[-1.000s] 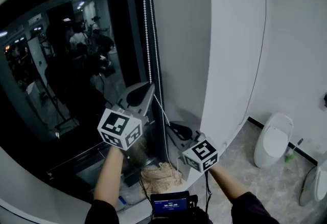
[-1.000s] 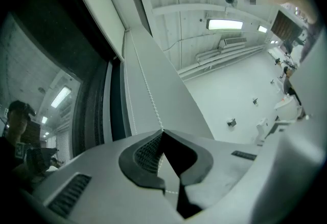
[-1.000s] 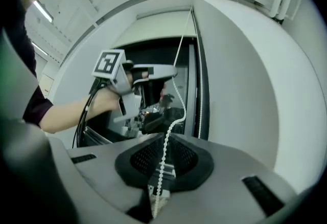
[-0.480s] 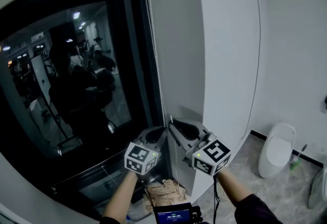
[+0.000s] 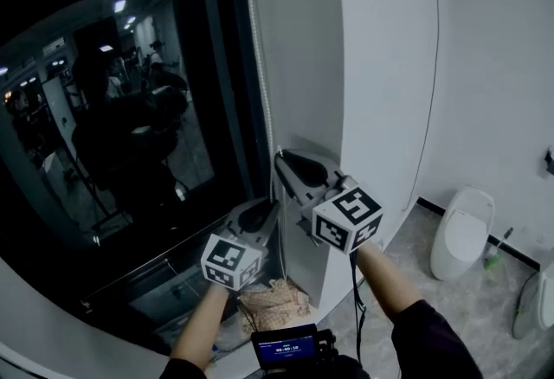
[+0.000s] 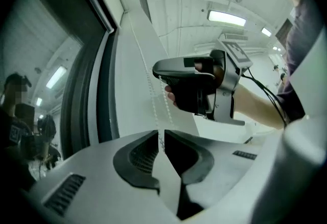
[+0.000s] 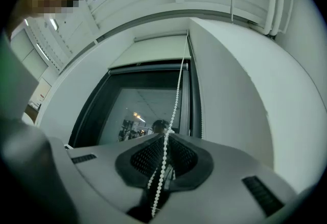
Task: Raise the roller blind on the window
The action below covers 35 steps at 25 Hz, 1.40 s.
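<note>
A white bead chain (image 5: 262, 83) hangs down the right edge of the dark window (image 5: 130, 126). In the head view my right gripper (image 5: 281, 163) is the upper one and my left gripper (image 5: 267, 213) sits just below it, both on the chain. The right gripper view shows its jaws shut on the bead chain (image 7: 171, 115), which runs up to the pale blind (image 7: 153, 50) rolled near the window top. In the left gripper view the jaws are shut on the chain (image 6: 153, 95); they have just eased a trace wider, with the chain still between them. The right gripper (image 6: 190, 82) hangs above them.
A white wall column (image 5: 381, 66) stands right beside the chain. A toilet (image 5: 461, 234) and a brush (image 5: 495, 252) are on the floor at right. A crumpled beige cloth (image 5: 273, 304) lies under the grippers. People are reflected in the glass.
The left gripper has come down along the chain and the right gripper has gone up. The right one, lower a second ago, is now above the left.
</note>
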Each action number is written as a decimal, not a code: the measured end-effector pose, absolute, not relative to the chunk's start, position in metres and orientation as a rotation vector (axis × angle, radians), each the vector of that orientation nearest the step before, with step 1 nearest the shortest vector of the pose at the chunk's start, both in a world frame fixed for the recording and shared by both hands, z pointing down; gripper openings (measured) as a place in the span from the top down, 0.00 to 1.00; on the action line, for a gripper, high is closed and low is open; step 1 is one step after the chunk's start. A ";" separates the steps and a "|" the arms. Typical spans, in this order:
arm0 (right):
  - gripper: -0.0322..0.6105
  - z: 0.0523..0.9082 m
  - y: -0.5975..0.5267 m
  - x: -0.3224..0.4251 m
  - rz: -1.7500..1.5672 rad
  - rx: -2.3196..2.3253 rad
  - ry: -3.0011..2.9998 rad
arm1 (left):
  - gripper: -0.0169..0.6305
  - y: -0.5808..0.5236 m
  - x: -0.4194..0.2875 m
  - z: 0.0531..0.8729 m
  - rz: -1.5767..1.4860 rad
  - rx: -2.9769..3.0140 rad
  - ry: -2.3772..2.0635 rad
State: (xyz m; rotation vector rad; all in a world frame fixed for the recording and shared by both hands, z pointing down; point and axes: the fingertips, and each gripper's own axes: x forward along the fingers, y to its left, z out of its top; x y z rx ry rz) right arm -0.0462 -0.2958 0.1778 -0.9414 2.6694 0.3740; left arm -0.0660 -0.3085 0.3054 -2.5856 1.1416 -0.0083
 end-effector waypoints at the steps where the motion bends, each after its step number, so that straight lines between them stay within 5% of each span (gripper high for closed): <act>1: 0.93 0.178 -0.297 -0.046 0.380 -0.951 2.662 | 0.95 -0.308 -0.069 0.303 0.036 -2.617 1.153; 15: 0.92 0.248 -0.298 -0.041 0.204 -0.984 2.804 | 0.95 -0.303 -0.105 0.274 0.293 -2.724 1.247; 17: 0.77 0.272 -0.294 -0.040 0.190 -0.989 2.852 | 0.95 -0.306 -0.108 0.275 0.302 -2.734 1.259; 20: 0.75 0.287 -0.296 -0.037 0.195 -1.021 2.873 | 0.95 -0.305 -0.110 0.272 0.329 -2.736 1.256; 24: 0.77 0.268 -0.290 -0.032 0.229 -0.991 2.807 | 0.95 -0.297 -0.104 0.264 0.311 -2.681 1.202; 29: 0.94 0.241 -0.283 -0.032 0.371 -0.996 2.732 | 0.96 -0.290 -0.096 0.250 0.218 -2.567 1.166; 35: 0.94 0.234 -0.278 -0.040 0.400 -0.978 2.732 | 0.96 -0.280 -0.087 0.240 0.187 -2.522 1.148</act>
